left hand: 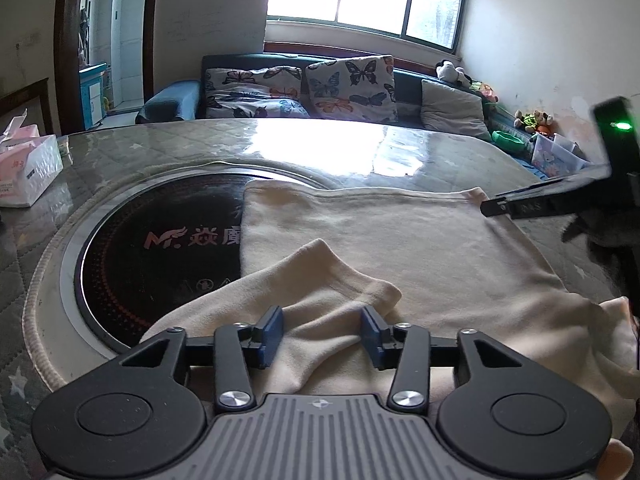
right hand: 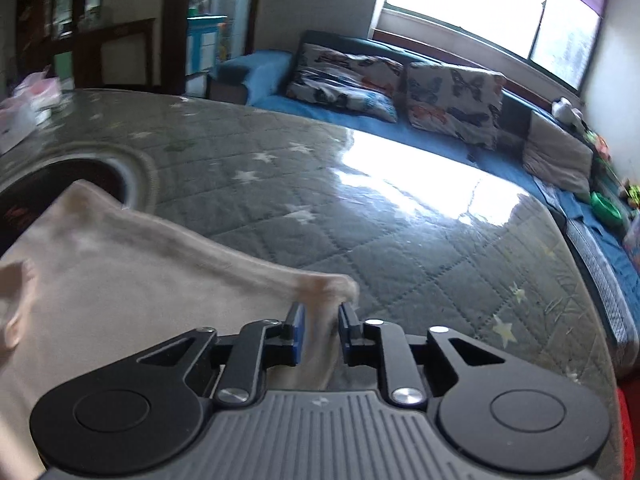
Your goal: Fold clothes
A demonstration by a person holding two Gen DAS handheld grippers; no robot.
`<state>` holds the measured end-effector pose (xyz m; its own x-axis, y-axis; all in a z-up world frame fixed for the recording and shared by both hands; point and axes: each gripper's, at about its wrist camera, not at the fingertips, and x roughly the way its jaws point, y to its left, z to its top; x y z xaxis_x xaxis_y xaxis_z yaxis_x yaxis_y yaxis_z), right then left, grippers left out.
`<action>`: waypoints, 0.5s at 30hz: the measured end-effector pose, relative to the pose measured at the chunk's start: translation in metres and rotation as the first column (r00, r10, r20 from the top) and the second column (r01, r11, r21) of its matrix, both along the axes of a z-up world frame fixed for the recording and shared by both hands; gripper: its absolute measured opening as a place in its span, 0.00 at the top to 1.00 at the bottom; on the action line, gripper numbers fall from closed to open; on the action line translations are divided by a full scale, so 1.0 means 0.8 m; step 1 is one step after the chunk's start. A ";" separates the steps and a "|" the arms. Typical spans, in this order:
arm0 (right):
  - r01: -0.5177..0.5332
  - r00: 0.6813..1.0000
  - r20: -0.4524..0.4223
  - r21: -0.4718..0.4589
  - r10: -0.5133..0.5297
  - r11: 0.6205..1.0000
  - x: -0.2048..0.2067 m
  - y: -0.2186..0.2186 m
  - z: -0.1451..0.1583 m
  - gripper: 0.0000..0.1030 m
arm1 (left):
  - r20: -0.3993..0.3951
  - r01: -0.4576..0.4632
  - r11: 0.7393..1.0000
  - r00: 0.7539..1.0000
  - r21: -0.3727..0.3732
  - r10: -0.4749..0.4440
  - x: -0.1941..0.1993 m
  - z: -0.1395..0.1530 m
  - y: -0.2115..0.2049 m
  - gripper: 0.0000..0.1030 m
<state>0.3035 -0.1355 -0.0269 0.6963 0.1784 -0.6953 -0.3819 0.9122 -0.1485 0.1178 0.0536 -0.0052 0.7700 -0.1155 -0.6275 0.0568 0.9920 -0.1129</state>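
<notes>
The cream garment lies flat on the quilted table, partly over the round induction cooker. The left gripper stands released over a fold; the right gripper (slightly parted) straddles a corner, grip unclear.

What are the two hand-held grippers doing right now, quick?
Left hand-held gripper: open, cream cloth lying loose between its pads.
Right hand-held gripper: open a little, the cloth's corner between its pads.
</notes>
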 end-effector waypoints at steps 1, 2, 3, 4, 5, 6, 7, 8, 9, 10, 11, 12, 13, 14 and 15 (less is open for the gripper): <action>-0.019 1.000 0.002 0.008 0.019 1.000 -0.012 0.002 0.004 0.73 | 0.000 0.004 1.000 1.000 0.002 -0.004 0.000 0.000 -0.002 0.45; -0.040 0.999 0.002 0.020 0.040 0.999 -0.027 0.002 0.008 0.63 | 0.001 0.008 1.000 1.000 0.009 -0.008 0.000 0.000 -0.005 0.42; -0.064 0.998 0.006 0.030 0.063 0.998 -0.044 0.003 0.012 0.58 | 0.002 0.012 1.000 1.000 0.019 -0.012 -0.001 0.000 -0.009 0.41; -0.089 0.996 0.012 0.034 0.089 0.995 -0.061 0.004 0.015 0.54 | 0.004 0.016 1.000 1.000 0.027 -0.016 -0.002 0.000 -0.012 0.37; -0.117 0.993 0.015 0.035 0.117 0.993 -0.079 0.006 0.018 0.51 | 0.005 0.020 0.999 1.000 0.030 -0.021 -0.002 -0.001 -0.014 0.33; -0.145 0.989 0.016 0.039 0.144 0.989 -0.097 0.008 0.022 0.48 | 0.006 0.025 0.999 1.000 0.031 -0.025 -0.003 -0.001 -0.015 0.31; -0.166 0.986 0.016 0.046 0.165 0.985 -0.112 0.008 0.024 0.42 | 0.007 0.028 0.999 1.000 0.030 -0.028 -0.003 -0.001 -0.016 0.27; -0.193 0.981 0.017 0.049 0.192 0.980 -0.129 0.010 0.027 0.39 | 0.008 0.031 0.999 0.999 0.031 -0.031 -0.004 -0.002 -0.017 0.26; -0.224 0.975 0.019 0.051 0.224 0.973 -0.148 0.012 0.031 0.38 | 0.009 0.032 0.999 0.999 0.034 -0.032 -0.004 -0.002 -0.018 0.26; -0.249 0.968 0.021 0.053 0.249 0.967 -0.163 0.013 0.033 0.38 | 0.009 0.033 0.999 0.999 0.036 -0.033 -0.004 -0.002 -0.019 0.25; -0.278 0.961 0.019 0.058 0.277 0.959 -0.178 0.014 0.035 0.38 | 0.007 0.033 0.999 0.999 0.037 -0.033 -0.004 -0.003 -0.019 0.21; -0.309 0.951 0.017 0.064 0.309 0.949 -0.195 0.016 0.039 0.37 | 0.005 0.033 0.999 0.999 0.037 -0.033 -0.004 -0.003 -0.020 0.20; -0.338 0.941 0.014 0.069 0.338 0.939 -0.209 0.017 0.042 0.36 | 0.002 0.032 0.999 0.999 0.037 -0.032 -0.004 -0.002 -0.020 0.18; -0.363 0.932 0.012 0.072 0.363 0.929 -0.219 0.019 0.043 0.36 | 0.000 0.030 0.999 1.000 0.039 -0.030 -0.004 -0.002 -0.022 0.17; -0.386 0.922 0.012 0.073 0.386 0.920 -0.229 0.021 0.044 0.35 | -0.002 0.028 0.999 1.000 0.042 -0.028 -0.004 -0.002 -0.023 0.17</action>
